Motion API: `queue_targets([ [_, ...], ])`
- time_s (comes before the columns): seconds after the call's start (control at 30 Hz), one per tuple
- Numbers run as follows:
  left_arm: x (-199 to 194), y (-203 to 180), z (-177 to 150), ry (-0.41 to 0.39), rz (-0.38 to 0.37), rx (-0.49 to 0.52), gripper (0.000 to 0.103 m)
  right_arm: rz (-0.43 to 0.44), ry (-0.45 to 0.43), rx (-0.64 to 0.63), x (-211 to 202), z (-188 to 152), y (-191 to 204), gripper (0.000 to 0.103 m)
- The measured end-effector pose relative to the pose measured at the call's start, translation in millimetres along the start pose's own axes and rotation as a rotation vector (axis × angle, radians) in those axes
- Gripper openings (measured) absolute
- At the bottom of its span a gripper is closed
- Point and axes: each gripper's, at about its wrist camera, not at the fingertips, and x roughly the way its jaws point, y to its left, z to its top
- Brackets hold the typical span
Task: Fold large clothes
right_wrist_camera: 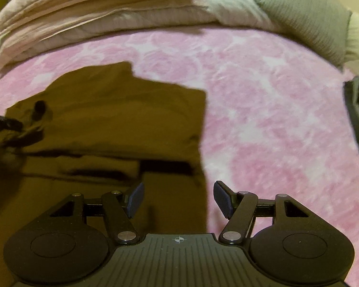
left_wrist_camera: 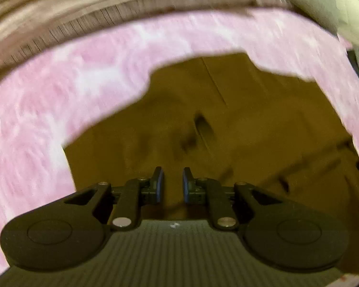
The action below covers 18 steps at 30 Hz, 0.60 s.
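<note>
Olive-brown garment point(right_wrist_camera: 112, 119) partly folded, flat on pink blanket point(right_wrist_camera: 263, 95)

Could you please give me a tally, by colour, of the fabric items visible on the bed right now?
Olive-brown garment: 1
Pink floral blanket: 1
Beige folded quilt: 1
Grey-green pillow: 1
Total: 4

It was a bedroom in a home: a bed spread with a pink rose-patterned blanket point(right_wrist_camera: 263, 91), a folded pale duvet point(right_wrist_camera: 83, 16) heaped along its far edge, and a grey ribbed pillow point(right_wrist_camera: 306, 21) beside it.
</note>
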Motion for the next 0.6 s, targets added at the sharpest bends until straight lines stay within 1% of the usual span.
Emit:
queue_targets([
  [0.03, 8.1, -3.2, -2.2, 0.021, 0.005, 0.012, 0.012, 0.024, 0.015, 0.008, 1.3, -3.2, 1.3, 0.061],
  [0.1, 5.5, -9.2, -10.4, 0.008, 0.028, 0.042, 0.012, 0.085, 0.075, 0.039, 7.7, -10.3, 0.0, 0.061],
  [0.2, -7.5, -15.1, -18.5, 0.007, 0.037, 0.039, 0.012, 0.113, 0.141, 0.049, 10.0, -26.0, -2.3, 0.061],
  [0.27, -17.9, -21.9, -30.4, 0.028, 0.044, 0.046, 0.012, 0.125, 0.153, 0.028, 5.8, -37.1, -3.7, 0.061],
  [0.33, -27.2, -29.5, -49.1, 0.064, 0.057, 0.056, 0.013, 0.141, 0.170, -0.005, -1.6, -49.1, -6.0, 0.061],
  [0.47, -47.9, -39.1, -95.8, 0.153, 0.095, 0.023, 0.014, 0.178, 0.211, -0.065, -15.6, -72.2, -12.9, 0.061],
  [0.6, -72.2, -43.9, -144.0, 0.228, 0.141, -0.051, 0.017, 0.214, 0.266, -0.148, -26.9, -87.5, -16.4, 0.061],
])
